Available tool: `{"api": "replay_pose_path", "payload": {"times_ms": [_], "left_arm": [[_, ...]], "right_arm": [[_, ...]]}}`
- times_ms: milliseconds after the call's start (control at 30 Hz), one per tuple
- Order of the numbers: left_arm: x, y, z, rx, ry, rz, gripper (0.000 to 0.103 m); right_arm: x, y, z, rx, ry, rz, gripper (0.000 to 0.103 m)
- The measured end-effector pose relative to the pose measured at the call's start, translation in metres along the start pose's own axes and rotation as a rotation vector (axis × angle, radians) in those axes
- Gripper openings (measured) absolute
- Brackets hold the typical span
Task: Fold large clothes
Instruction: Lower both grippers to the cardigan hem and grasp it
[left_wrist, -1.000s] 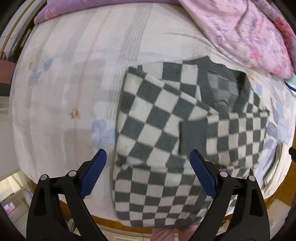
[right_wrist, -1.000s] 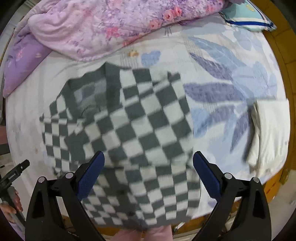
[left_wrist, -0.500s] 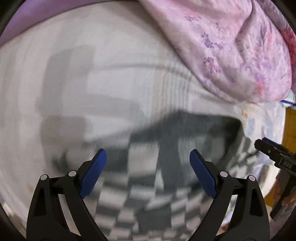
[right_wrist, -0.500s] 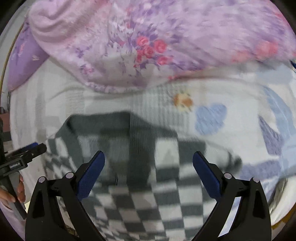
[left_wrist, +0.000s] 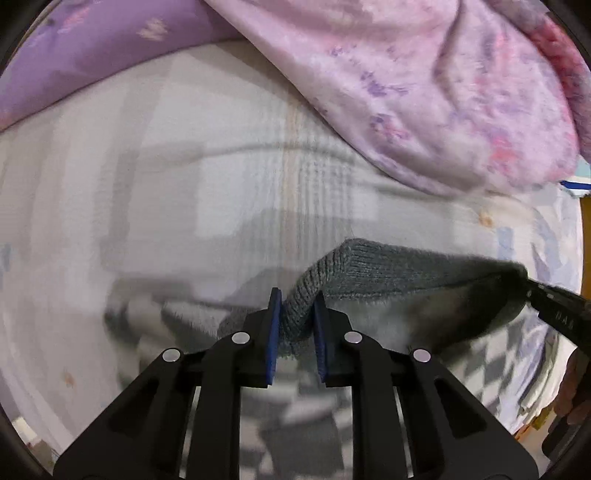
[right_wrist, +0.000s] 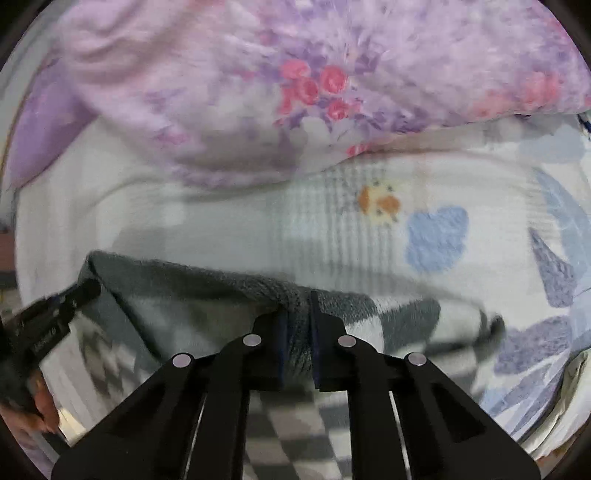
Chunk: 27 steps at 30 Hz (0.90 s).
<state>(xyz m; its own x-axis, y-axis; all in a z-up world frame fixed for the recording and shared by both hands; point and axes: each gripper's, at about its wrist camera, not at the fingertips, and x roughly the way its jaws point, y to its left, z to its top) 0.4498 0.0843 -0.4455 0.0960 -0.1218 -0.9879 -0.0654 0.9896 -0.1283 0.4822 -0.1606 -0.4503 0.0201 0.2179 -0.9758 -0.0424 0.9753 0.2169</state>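
Pointing down at the bed sheet (left_wrist: 147, 184), left gripper (left_wrist: 295, 325) and right gripper (right_wrist: 295, 325) had just closed, each clenching the checkered sweater (left_wrist: 388, 273) ribbed edge at 6 o'clock.

My 2 wrist cameras look steeply down, close over the bed (left_wrist: 184, 192), both sharing the sweater's grey edge (right_wrist: 221, 280).

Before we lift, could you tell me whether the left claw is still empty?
No, the left claw is clamped on the grey ribbed edge of the grey-and-white checkered knit sweater.
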Motion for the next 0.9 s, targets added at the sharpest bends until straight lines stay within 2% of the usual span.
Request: {"api": "replay_pose_path", "payload": {"times_ms": [67,133,200,267,333,400,433,467,500,633,700,767,800,833,867,900], "left_arm": [[-0.012,-0.002,-0.025,-0.010,-0.014,0.008,0.018],[-0.008,-0.008,-0.051,-0.005,-0.006,0.040,0.020],[0.013,-0.009,-0.073,-0.013,0.036,0.072,0.020],[0.054,-0.003,-0.097,-0.034,0.086,0.111,0.023],[0.059,-0.006,-0.106,0.005,0.033,0.135,0.023],[0.047,-0.013,-0.107,0.066,0.044,0.158,0.026],[0.038,-0.014,-0.108,0.092,0.066,0.153,0.031],[0.030,-0.014,-0.108,0.106,0.084,0.142,0.036],[0.018,-0.012,-0.107,0.107,0.090,0.123,0.036],[-0.019,0.000,-0.093,0.113,0.034,0.031,0.036],[-0.029,0.009,-0.070,0.102,-0.036,0.035,0.039],[-0.027,0.017,-0.046,0.072,-0.066,0.079,0.043],[-0.023,0.024,-0.031,0.053,-0.080,0.098,0.043],[-0.018,0.030,-0.016,0.027,-0.103,0.077,0.043],[-0.007,0.039,0.000,-0.003,-0.121,0.025,0.043],[0.010,0.046,0.013,-0.026,-0.092,0.005,0.043]], "right_arm": [[-0.010,-0.005,-0.033,0.018,0.002,0.020,0.009],[-0.004,-0.005,-0.059,0.020,0.016,-0.008,0.009],[0.021,-0.003,-0.086,0.044,0.053,-0.031,0.009],[0.054,-0.002,-0.099,0.032,0.095,-0.072,0.010],[0.063,-0.004,-0.107,0.037,0.047,-0.065,0.010],[0.049,0.001,-0.102,0.017,0.085,-0.042,0.021],[0.042,0.001,-0.101,0.014,0.100,-0.024,0.026],[0.031,0.000,-0.099,0.023,0.108,0.000,0.037],[0.016,-0.001,-0.095,0.035,0.106,0.031,0.047],[-0.032,-0.011,-0.070,0.040,0.005,0.096,0.050],[-0.044,-0.025,-0.056,0.068,-0.060,0.105,0.050],[-0.040,-0.034,-0.033,0.072,-0.094,0.032,0.050],[-0.033,-0.038,-0.019,0.059,-0.108,0.018,0.045],[-0.018,-0.040,-0.009,0.045,-0.091,0.015,0.039],[-0.001,-0.044,-0.005,0.043,-0.042,0.012,0.016],[0.019,-0.042,-0.003,0.054,0.046,0.014,0.001]]}}
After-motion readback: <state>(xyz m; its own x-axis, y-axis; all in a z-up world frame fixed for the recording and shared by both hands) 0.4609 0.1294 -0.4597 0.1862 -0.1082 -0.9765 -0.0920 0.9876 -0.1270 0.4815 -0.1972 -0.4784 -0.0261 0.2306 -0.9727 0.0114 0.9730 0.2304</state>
